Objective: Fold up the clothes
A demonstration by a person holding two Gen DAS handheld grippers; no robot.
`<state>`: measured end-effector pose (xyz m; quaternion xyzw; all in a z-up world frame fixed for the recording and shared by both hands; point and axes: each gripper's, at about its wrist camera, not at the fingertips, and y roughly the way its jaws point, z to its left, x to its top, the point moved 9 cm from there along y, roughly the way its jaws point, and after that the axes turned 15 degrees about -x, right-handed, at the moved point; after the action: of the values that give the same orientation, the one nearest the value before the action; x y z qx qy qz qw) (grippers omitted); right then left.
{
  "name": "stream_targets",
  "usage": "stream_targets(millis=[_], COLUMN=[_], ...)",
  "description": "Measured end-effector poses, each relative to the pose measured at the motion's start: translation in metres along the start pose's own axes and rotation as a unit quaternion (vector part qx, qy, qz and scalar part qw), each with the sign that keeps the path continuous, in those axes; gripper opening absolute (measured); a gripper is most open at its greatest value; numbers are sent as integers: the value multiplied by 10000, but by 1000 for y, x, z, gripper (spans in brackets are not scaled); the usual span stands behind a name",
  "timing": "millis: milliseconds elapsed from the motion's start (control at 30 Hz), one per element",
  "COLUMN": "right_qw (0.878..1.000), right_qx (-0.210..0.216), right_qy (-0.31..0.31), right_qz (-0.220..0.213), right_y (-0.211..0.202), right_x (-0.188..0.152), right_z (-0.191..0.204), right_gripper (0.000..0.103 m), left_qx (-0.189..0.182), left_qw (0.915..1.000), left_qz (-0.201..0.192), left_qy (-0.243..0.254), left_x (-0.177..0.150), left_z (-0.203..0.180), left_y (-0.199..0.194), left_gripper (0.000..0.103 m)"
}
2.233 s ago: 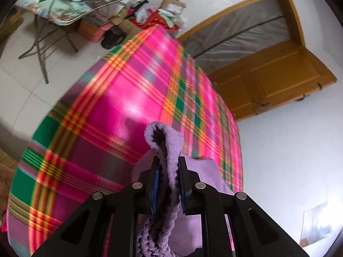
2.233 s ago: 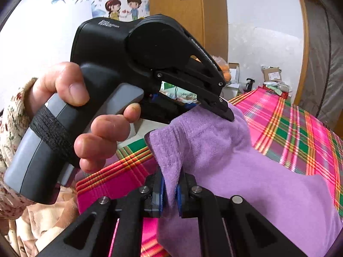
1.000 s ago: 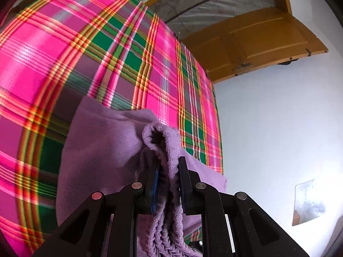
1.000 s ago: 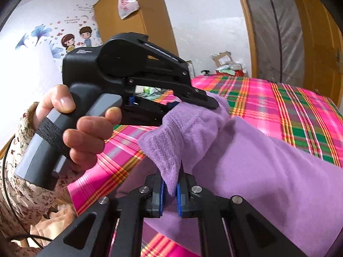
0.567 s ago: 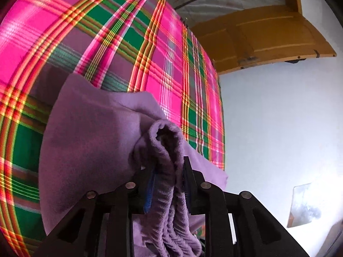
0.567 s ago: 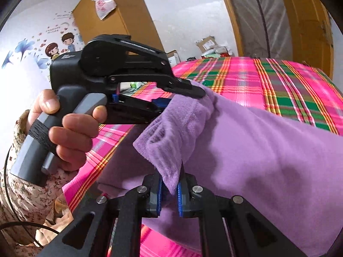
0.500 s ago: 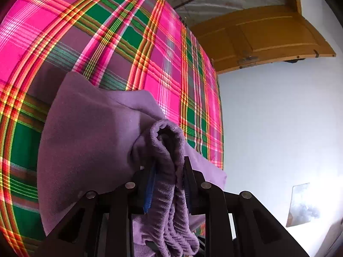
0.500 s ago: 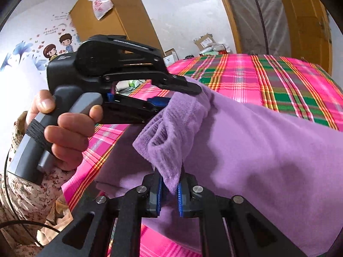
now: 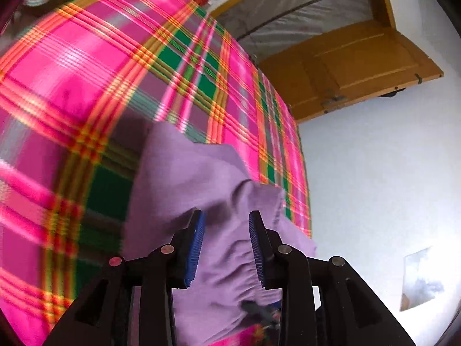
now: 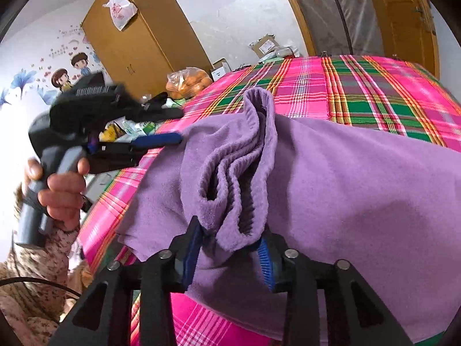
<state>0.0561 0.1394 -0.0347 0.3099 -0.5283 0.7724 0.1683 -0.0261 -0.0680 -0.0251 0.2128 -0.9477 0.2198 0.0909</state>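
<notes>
A purple fleece garment (image 9: 198, 184) lies on the pink and green plaid cloth (image 9: 95, 66) of the table. My left gripper (image 9: 226, 246) is open just above the garment's bunched waistband, holding nothing. In the right wrist view the garment (image 10: 360, 178) spreads across the table with its ribbed waistband (image 10: 245, 167) folded up in a ridge. My right gripper (image 10: 230, 248) is open, with the waistband lying loose between its jaws. The left gripper also shows in the right wrist view (image 10: 161, 139), open, off to the left of the garment.
A wooden door (image 9: 354, 66) and a plastic-covered doorway stand beyond the table. A wooden wardrobe (image 10: 141, 37), a bag of oranges (image 10: 190, 82) and cardboard boxes (image 10: 265, 46) are at the far side. The table's near edge runs below my right gripper.
Both grippers have opened and let go of the purple waistband. The left gripper has pulled back to the left, away from the garment, which now rests on the table.
</notes>
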Motion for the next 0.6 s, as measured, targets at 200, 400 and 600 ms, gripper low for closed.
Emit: stream_targets(millis=[200, 400, 600], right_qw=[9986, 9981, 9998], right_qx=[-68, -55, -39], right_qy=[476, 514, 129], right_qz=[-224, -325, 112], right_y=[-6, -9, 14], right_x=[22, 38, 34], right_z=[-28, -32, -13], right_gripper=[47, 47, 29], left_qx=[165, 174, 207], left_qw=[9997, 9995, 9995], left_qz=[72, 212, 226], left_qy=[156, 143, 119], left_x=[-17, -30, -33], left_z=[16, 24, 27], left_y=[-15, -15, -17], left_gripper=[32, 32, 32])
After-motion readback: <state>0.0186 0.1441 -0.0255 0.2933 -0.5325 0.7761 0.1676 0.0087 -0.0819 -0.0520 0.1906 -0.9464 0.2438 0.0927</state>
